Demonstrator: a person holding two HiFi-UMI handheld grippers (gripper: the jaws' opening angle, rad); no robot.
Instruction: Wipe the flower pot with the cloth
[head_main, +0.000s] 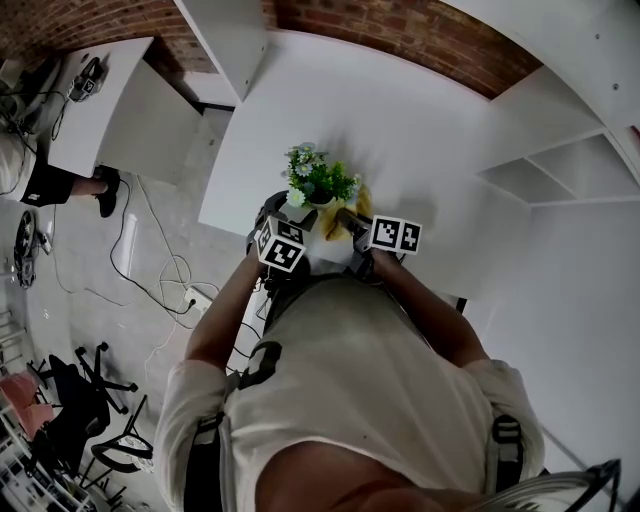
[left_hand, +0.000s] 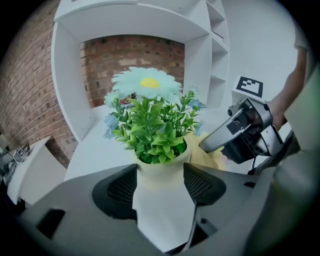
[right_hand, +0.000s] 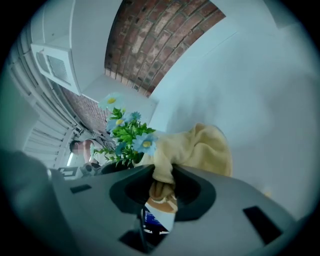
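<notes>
1. Near the front edge of the white table (head_main: 420, 130), at 12 o'clock from the person's chest in the head view, the flower pot (left_hand: 160, 167) is standing upright with its artificial daisies and greenery (left_hand: 155, 130).
2. The left gripper (left_hand: 161, 186) is spreading its jaws wide around the cream pot, a pad lying against each side of the wall; it appears to be steadying the pot rather than merely framing it.
3. The right gripper (right_hand: 162, 187) is pinching a bunched yellow cloth (right_hand: 200, 150) between nearly closed jaws, and the cloth is billowing out beyond them.
4. Seen from the left gripper view, that cloth is sitting at 3 o'clock of the pot's rim, apparently against it, so the wiping step seems to be under way or just starting.
5. The next move is probably calling for the cloth to be drawn around or down the wall while the left grip is keeping the pot from turning or tipping.
6. The pot's base is being cut off by the left jaws, foliage and grippers are covering its wall in the head view, and the exact contact between cloth and pot is hard to make out.
</notes>
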